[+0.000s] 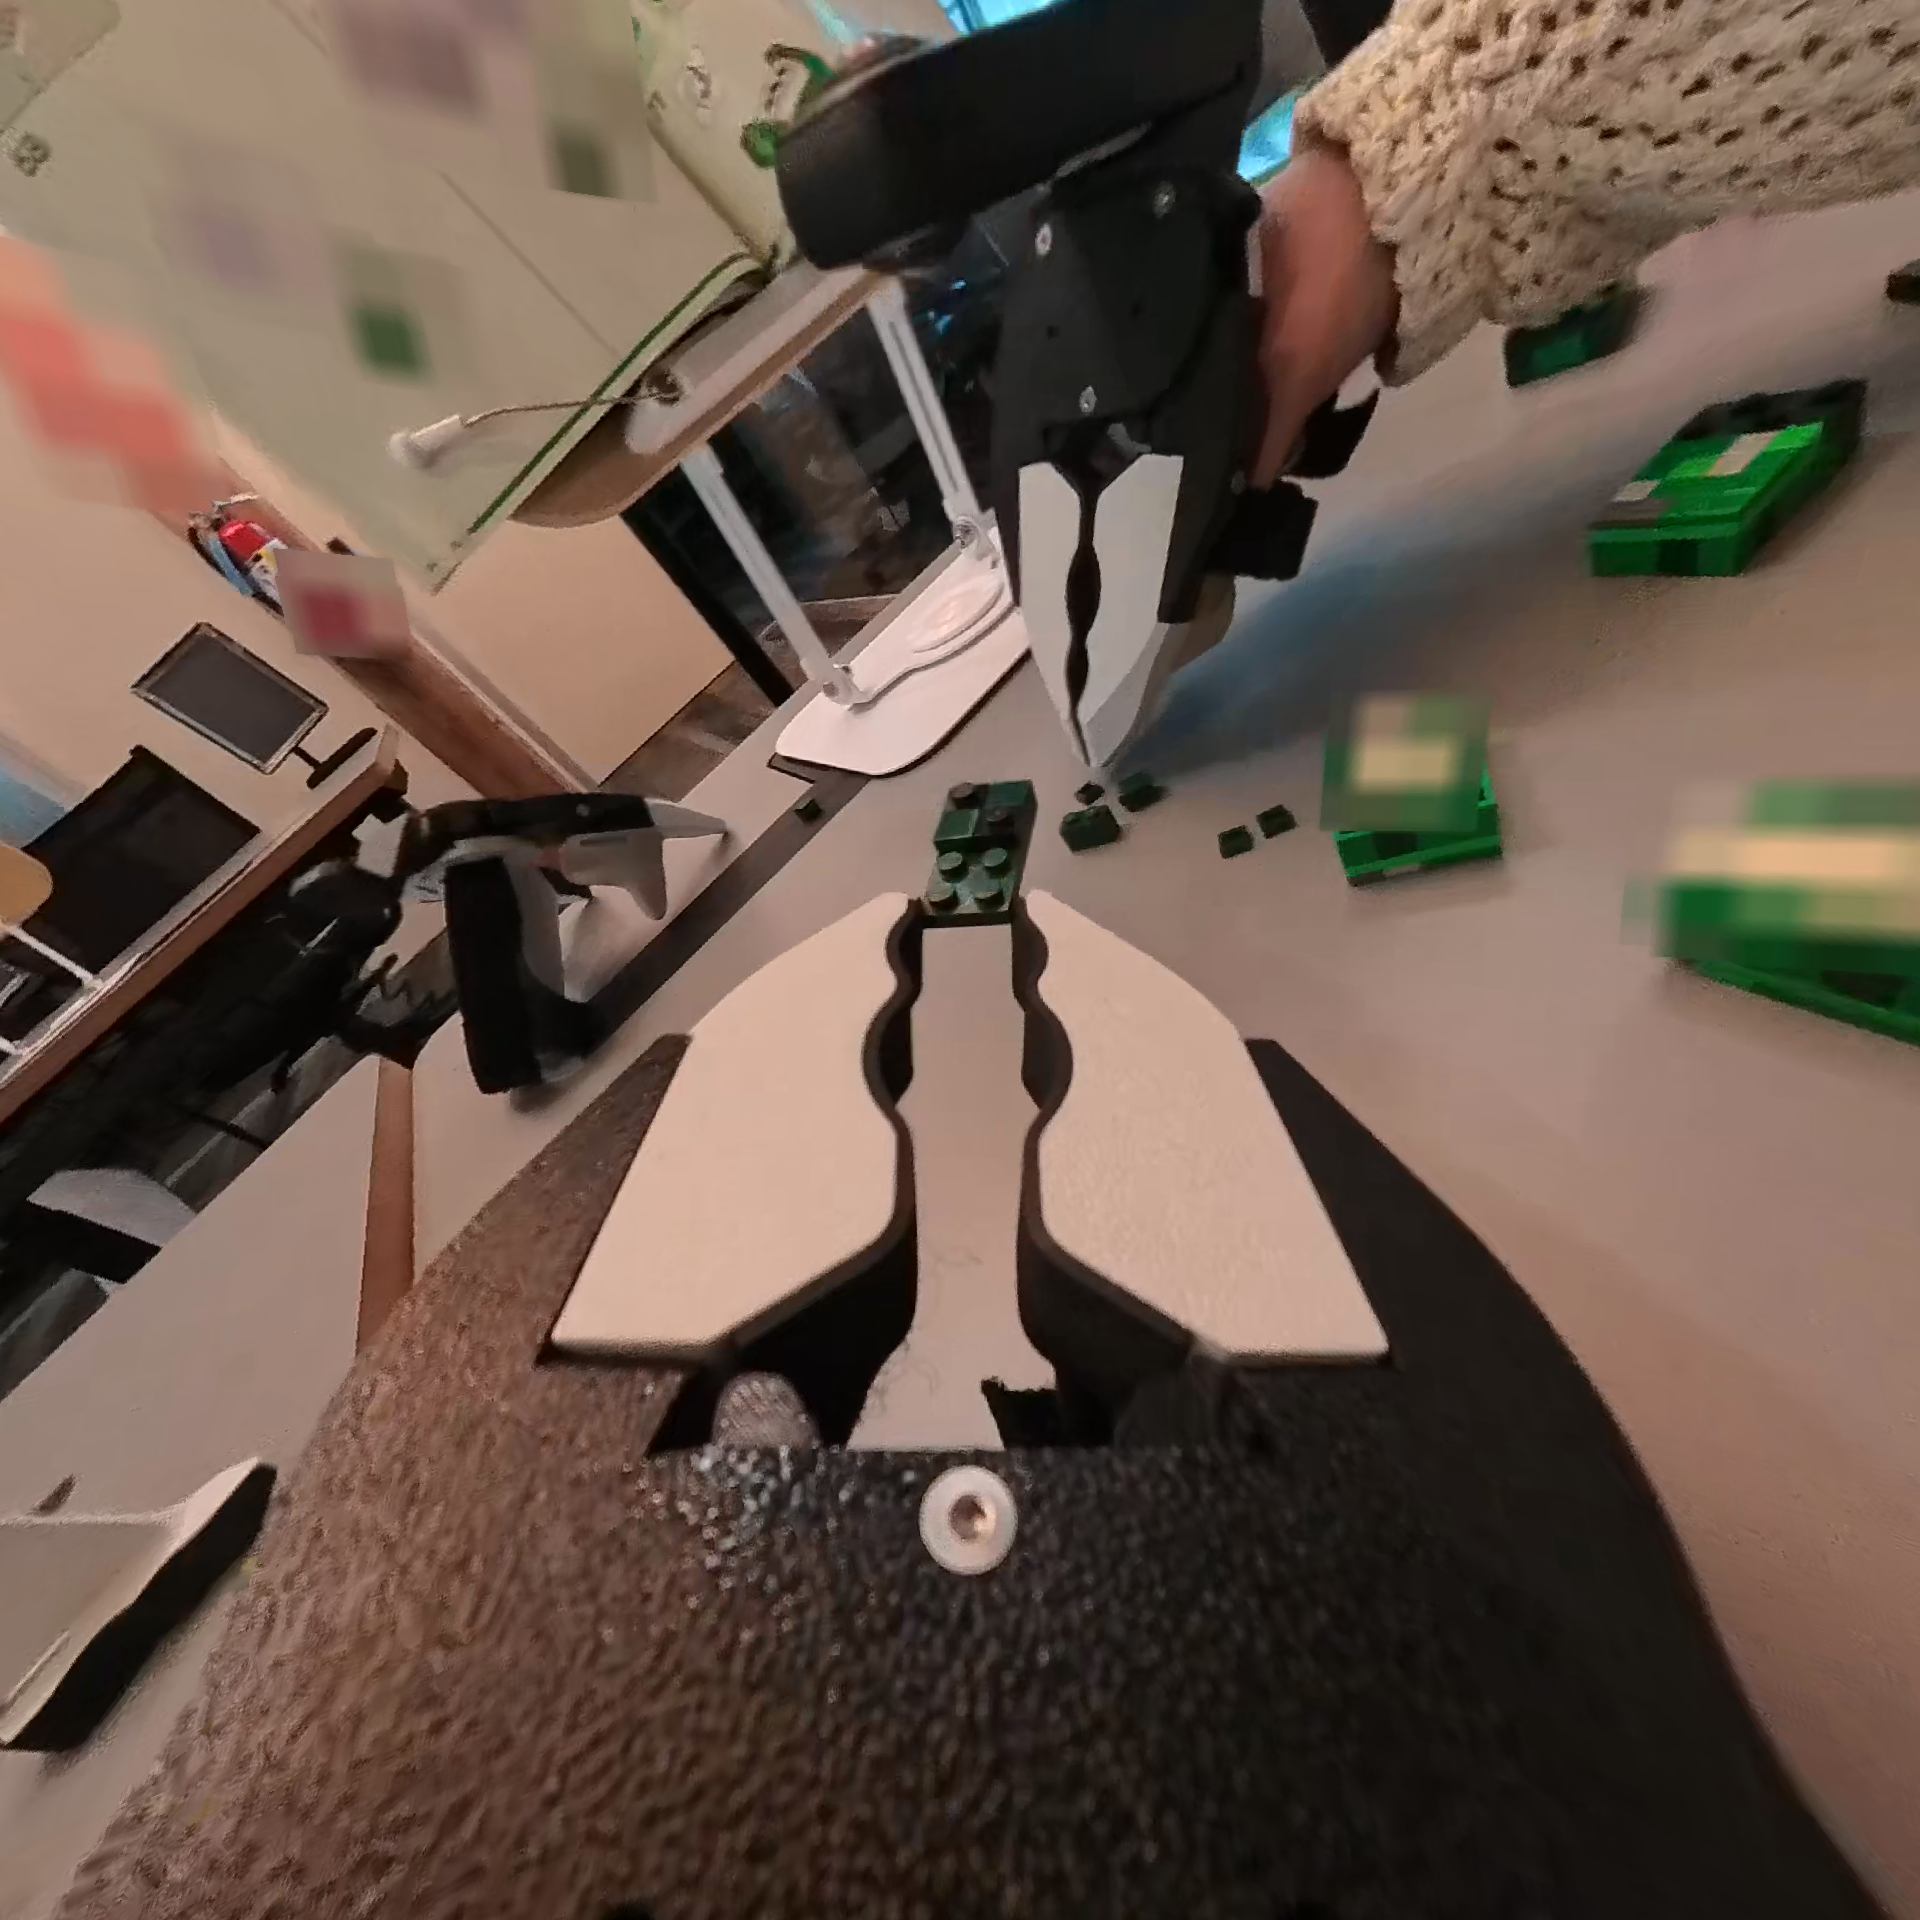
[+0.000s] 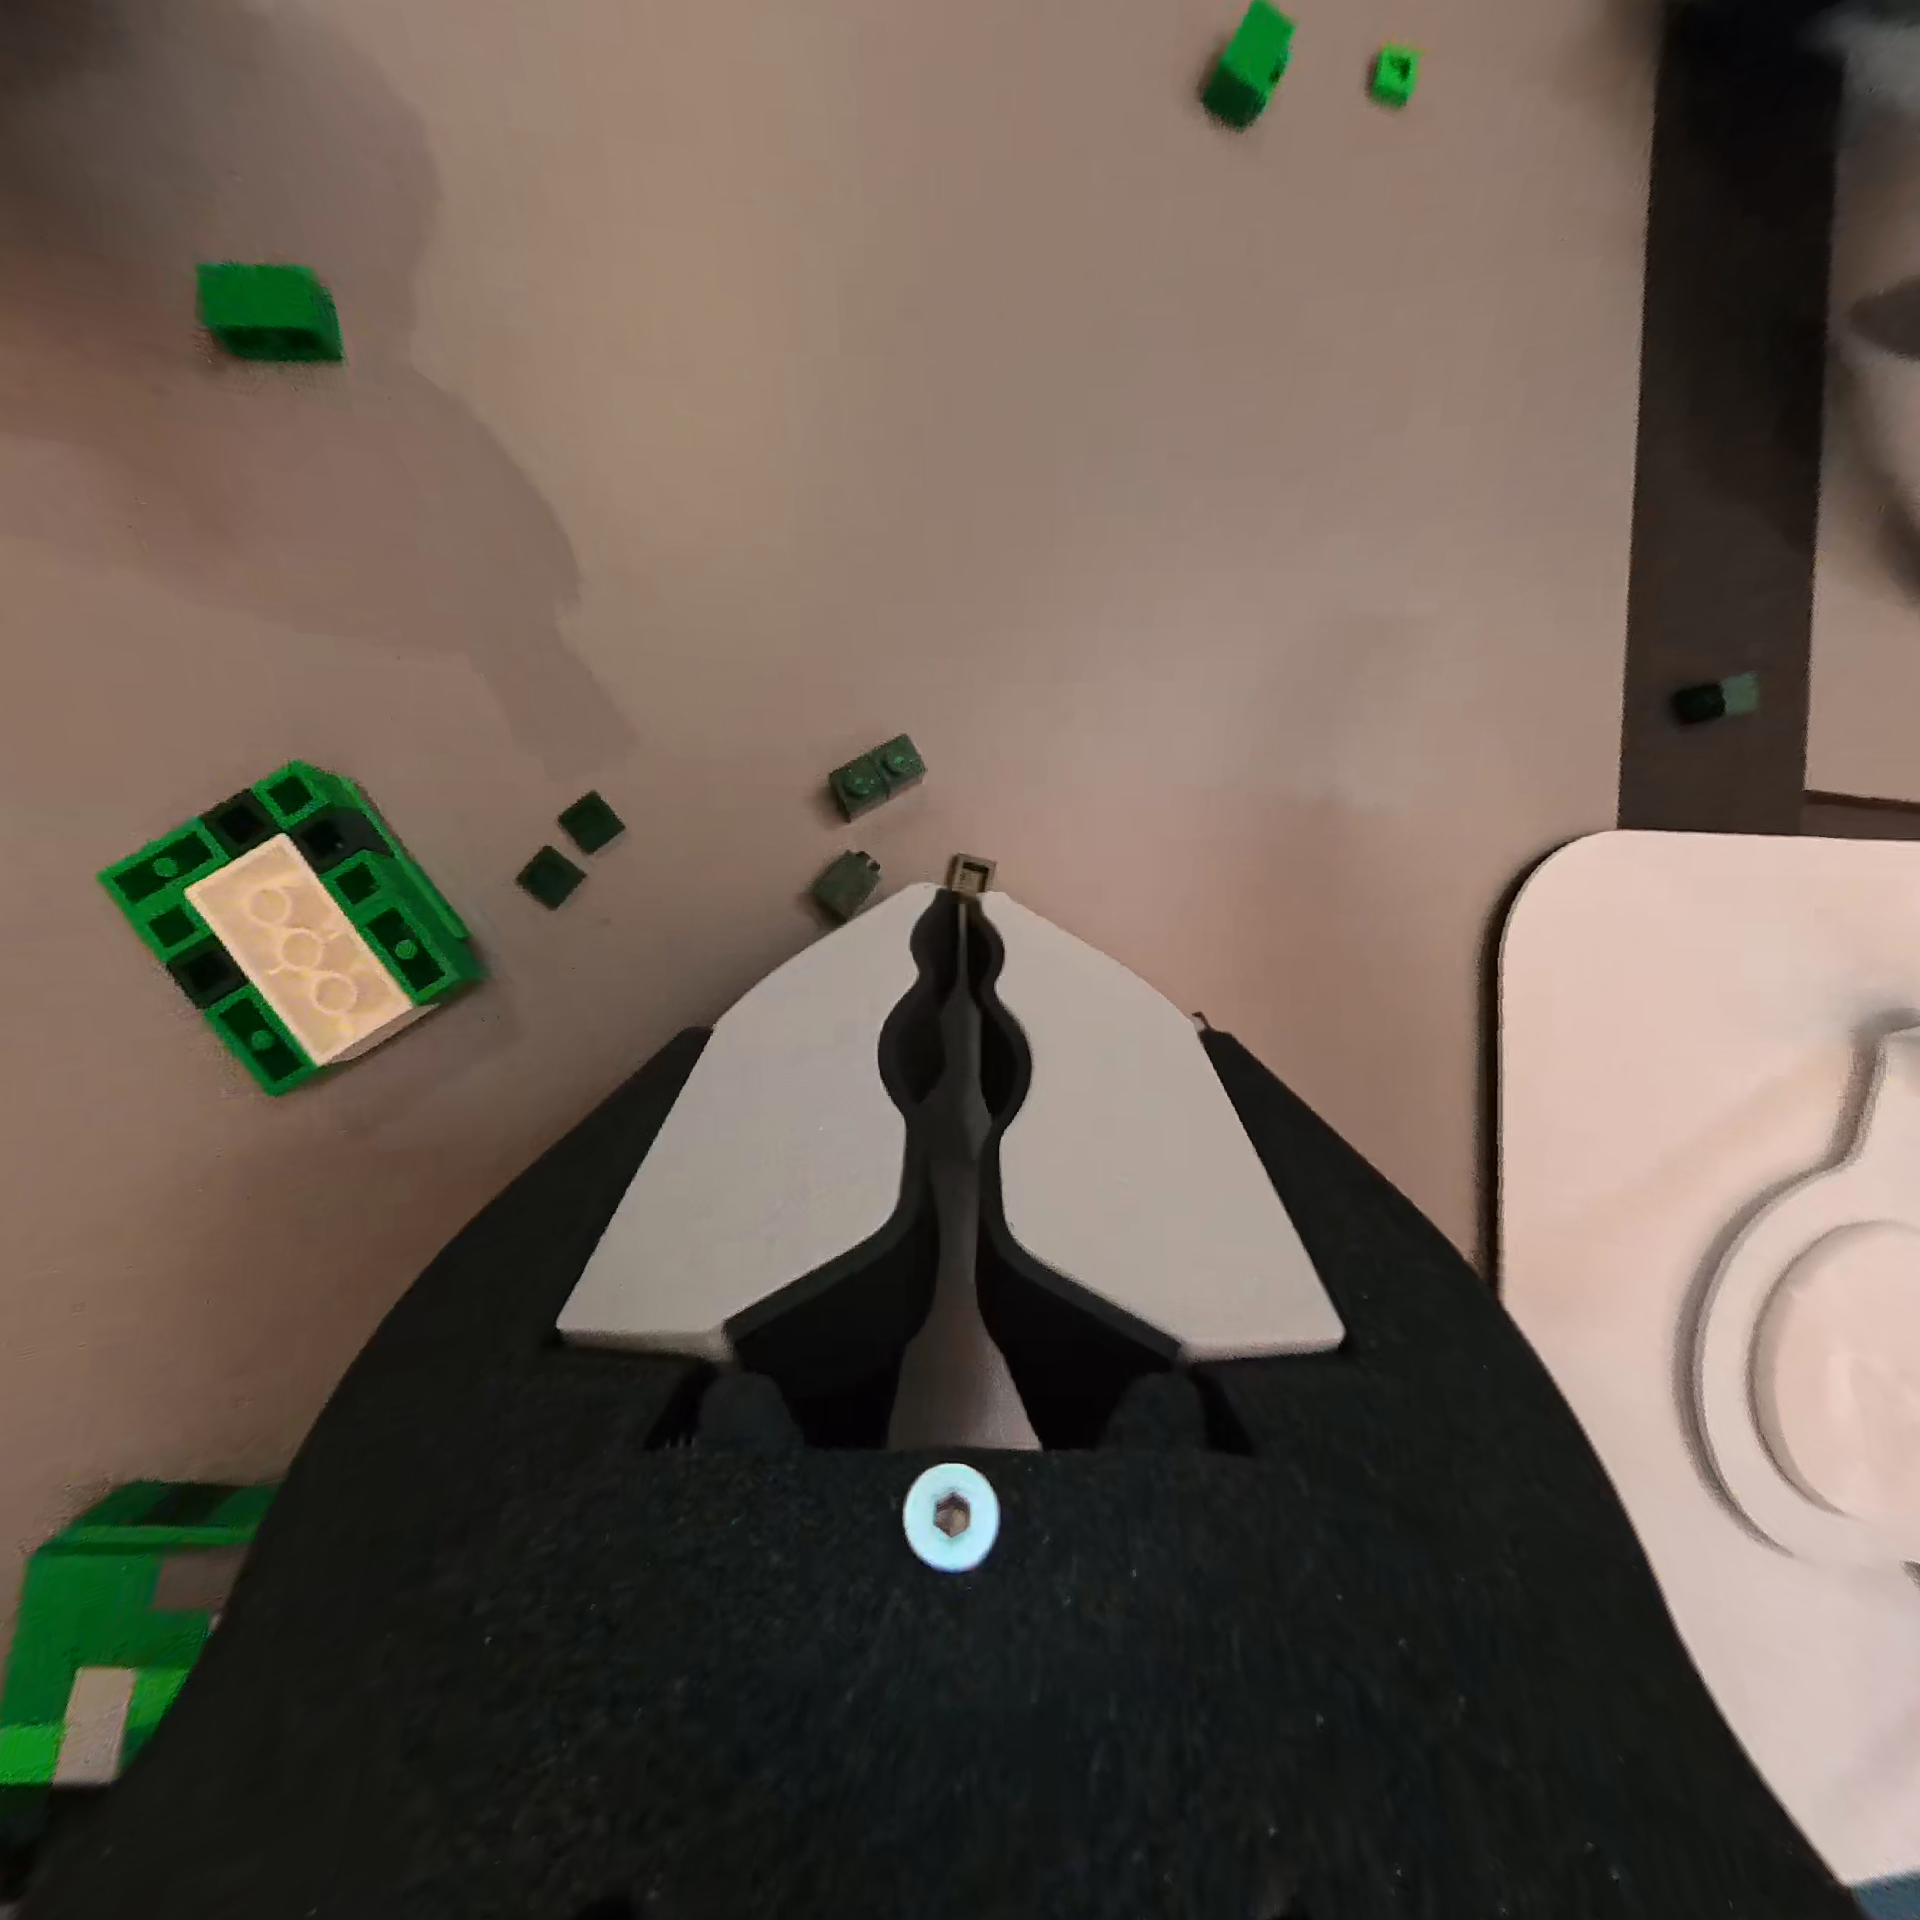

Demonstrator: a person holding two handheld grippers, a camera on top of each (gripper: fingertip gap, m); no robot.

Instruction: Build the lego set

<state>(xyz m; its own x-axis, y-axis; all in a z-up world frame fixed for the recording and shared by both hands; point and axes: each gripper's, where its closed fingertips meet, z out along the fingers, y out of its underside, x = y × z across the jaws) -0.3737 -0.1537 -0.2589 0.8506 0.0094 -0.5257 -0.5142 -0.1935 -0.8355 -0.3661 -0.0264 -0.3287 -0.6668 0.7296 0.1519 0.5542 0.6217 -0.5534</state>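
Observation:
My left gripper (image 1: 971,920) is shut on a dark green plate assembly (image 1: 982,847) with studs up, held by its near end just above the table. My right gripper (image 2: 968,902) is shut on a tiny dark square piece (image 2: 969,873) at its tips. In the left wrist view the right gripper (image 1: 1091,753) points down at the table just beyond the assembly, held by a hand in a knitted sleeve. Loose dark green pieces lie near it: a two-stud plate (image 2: 878,777), a small brick (image 2: 844,885) and two flat tiles (image 2: 590,821).
Bright green assemblies lie to the right (image 1: 1725,488) (image 1: 1413,821); one holds a cream brick (image 2: 291,925). Loose bright green bricks (image 2: 270,312) (image 2: 1247,62) lie farther off. A white lamp base (image 2: 1714,1247) sits by the table edge (image 2: 1725,416). A spare gripper (image 1: 540,883) lies at left. The left gripper's tips are roughly 15 cm from the right gripper's.

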